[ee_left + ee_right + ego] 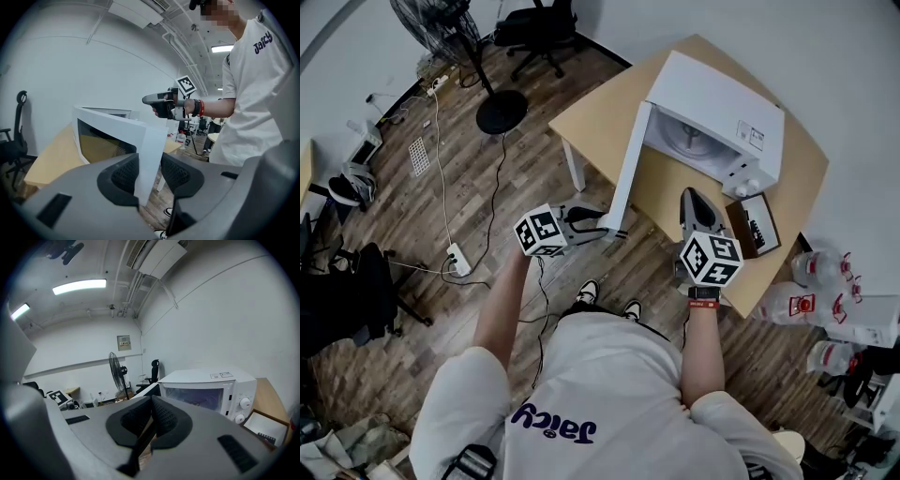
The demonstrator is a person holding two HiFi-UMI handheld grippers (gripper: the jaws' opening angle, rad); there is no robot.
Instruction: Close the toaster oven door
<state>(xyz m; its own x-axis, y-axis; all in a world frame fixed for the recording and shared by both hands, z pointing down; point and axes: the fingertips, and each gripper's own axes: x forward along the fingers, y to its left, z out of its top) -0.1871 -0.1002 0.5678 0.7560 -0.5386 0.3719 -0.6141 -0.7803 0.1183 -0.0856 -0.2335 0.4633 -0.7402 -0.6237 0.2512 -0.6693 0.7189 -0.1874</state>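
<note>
Wood floor (pixel 412 216): a standing fan (pixel 455 33) and an office chair (pixel 534 28) are at the far left, and a power strip (pixel 457 260) with white cables lies at the left.

Worktop (pixel 595 117): light wood, set at the far right of the scene.

Toaster oven (pixel 727 112): white, standing on the worktop with its cavity open toward me. Two knobs are on its right front panel.

Toaster oven door (pixel 630 169): hinged on the oven's left side and swung wide open. It reaches out past the near edge of the worktop, over the floor.

My left tool (pixel 606 231): it is at the door's free near edge. The left gripper view shows the white panel standing between the pads, which lie against both of its faces, so it is pinching the door.

My right tool (pixel 694 197): it hangs over the near part of the worktop in front of the oven. Its pads are pressed together with nothing between them.

Dark brown box (pixel 757 225): it lies on the worktop just right of my right tool.

Plastic bottles (pixel 817 268): these are grouped on the floor at the right, beyond the worktop.
</note>
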